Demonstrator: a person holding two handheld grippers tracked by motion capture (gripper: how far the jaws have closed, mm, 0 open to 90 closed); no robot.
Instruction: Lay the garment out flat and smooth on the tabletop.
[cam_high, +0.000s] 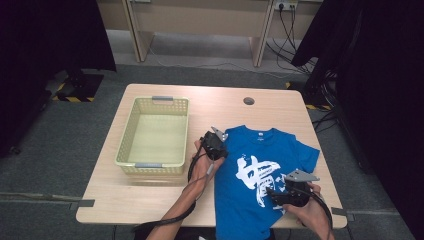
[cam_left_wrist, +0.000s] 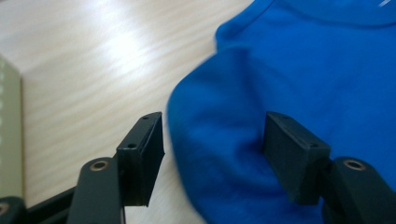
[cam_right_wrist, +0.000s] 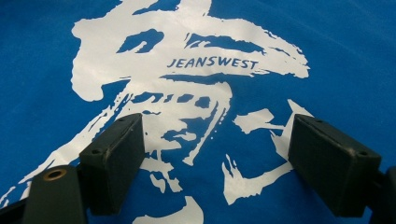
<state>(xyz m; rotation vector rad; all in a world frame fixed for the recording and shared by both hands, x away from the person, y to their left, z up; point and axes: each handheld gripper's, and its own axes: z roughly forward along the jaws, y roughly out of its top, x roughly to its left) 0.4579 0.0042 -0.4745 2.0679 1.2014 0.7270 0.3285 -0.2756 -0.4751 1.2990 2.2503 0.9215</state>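
A pale green plastic basket (cam_high: 152, 135) sits toward the table's (cam_high: 150, 197) left edge. Just right of it, the left gripper (cam_high: 218, 136) rests at the folded left sleeve of the blue T-shirt (cam_high: 260, 170); its jaws stand apart with the sleeve's edge between them, seemingly not pinched, though blur makes that hard to judge. The shirt lies flat toward the right front corner, hem over the front edge. The right gripper (cam_high: 280, 195) hovers over the white print, jaws wide apart, gripping nothing.
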